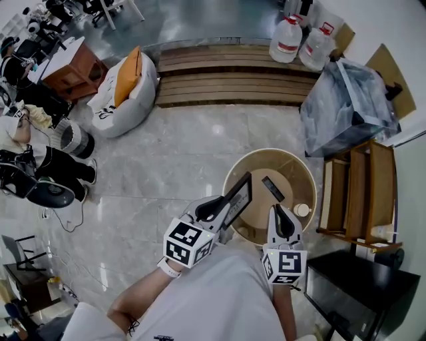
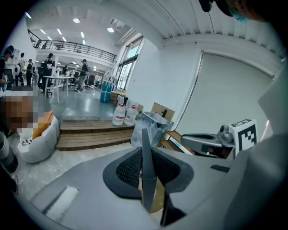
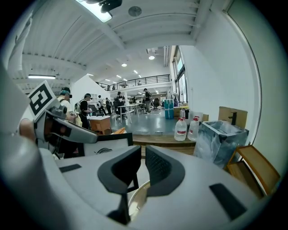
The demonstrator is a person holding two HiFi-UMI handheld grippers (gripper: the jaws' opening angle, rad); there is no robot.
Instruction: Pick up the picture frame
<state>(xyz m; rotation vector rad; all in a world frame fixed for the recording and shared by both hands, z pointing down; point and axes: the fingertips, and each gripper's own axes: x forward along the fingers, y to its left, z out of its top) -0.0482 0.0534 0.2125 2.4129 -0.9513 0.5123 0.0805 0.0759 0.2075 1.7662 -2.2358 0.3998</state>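
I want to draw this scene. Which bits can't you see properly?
- Picture frame: left gripper view shows only its thin edge, clamped in the jaws.
- Small white thing on the round table: head view, too small to name.
- Table's near rim: head view, partly hidden behind the left gripper and right gripper.

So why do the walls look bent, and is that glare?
Head view: the wide lens bows the room, and there is a pale glare spot on the marble floor. Left gripper view: dark rounded corners, close picture frame slightly soft. Right gripper view: walls curve, ceiling lamp blows out white.
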